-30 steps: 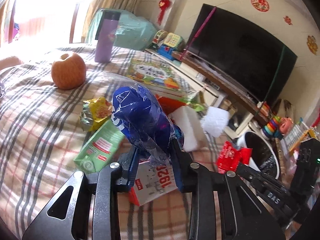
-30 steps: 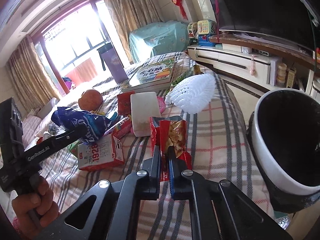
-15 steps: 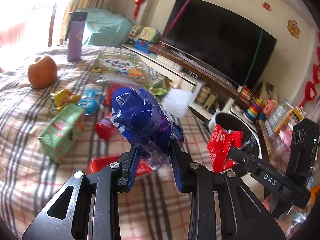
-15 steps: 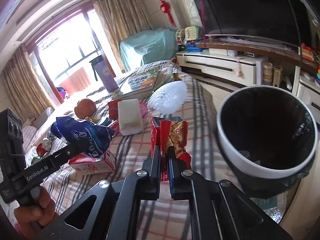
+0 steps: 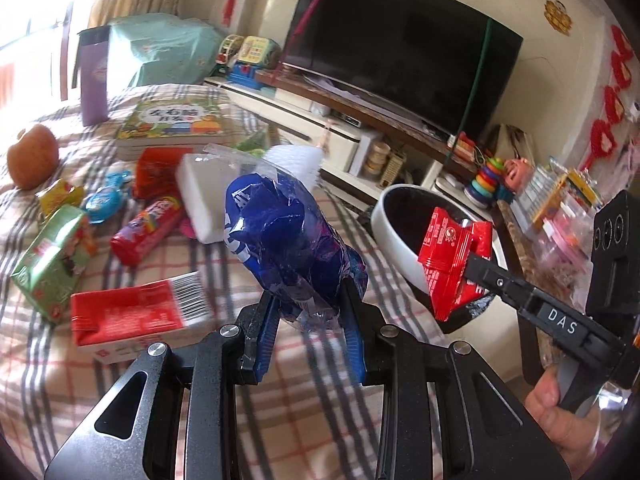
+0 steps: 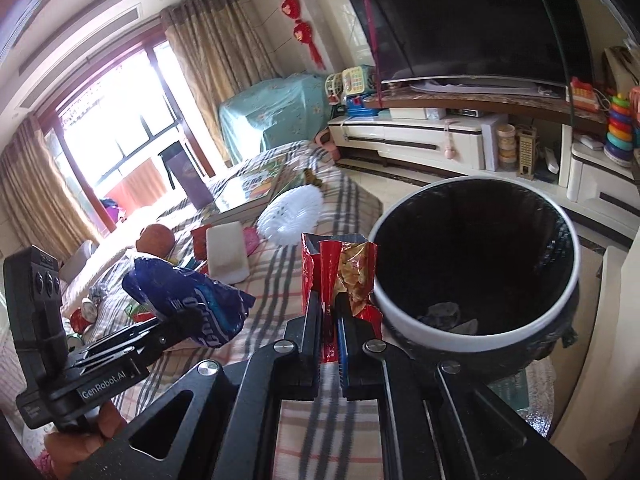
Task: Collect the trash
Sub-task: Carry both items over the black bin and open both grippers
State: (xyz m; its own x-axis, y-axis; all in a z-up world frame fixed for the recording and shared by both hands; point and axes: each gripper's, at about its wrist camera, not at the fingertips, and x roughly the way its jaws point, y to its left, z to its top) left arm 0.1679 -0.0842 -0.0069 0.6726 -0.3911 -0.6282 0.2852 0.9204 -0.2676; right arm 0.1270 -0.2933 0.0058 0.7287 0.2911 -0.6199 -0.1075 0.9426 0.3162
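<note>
Two wrappers are in hand, one per tool, and both are bound for the white-rimmed trash bin (image 6: 476,268) standing off the edge of the bed (image 5: 36,364). My right tool (image 6: 329,302) has its jaws pressed together on a torn red snack packet (image 6: 340,272), which stands upright between them with its open mouth upward. In the right wrist view the bin's rim lies just beside that packet, to its right and a little lower; in the left wrist view the packet (image 5: 454,260) already overlaps the near rim (image 5: 394,236). My left tool (image 5: 308,320) is clamped on a crumpled blue plastic wrapper (image 5: 288,240), jaws part-way apart around its bulk, long axis rising away from the fingers. From this tool the bin lies to the right and farther off, with the right tool between. I judge the right hand the nearer, so its packet should drop first; the left must then cross toward the rim. Bin interior is dark, lined in black, with some crumpled scraps at the bottom (image 6: 444,314). Unsorted items, among them a red carton (image 5: 132,320) and a green carton (image 5: 48,268), lie on the plaid bedcover.
</note>
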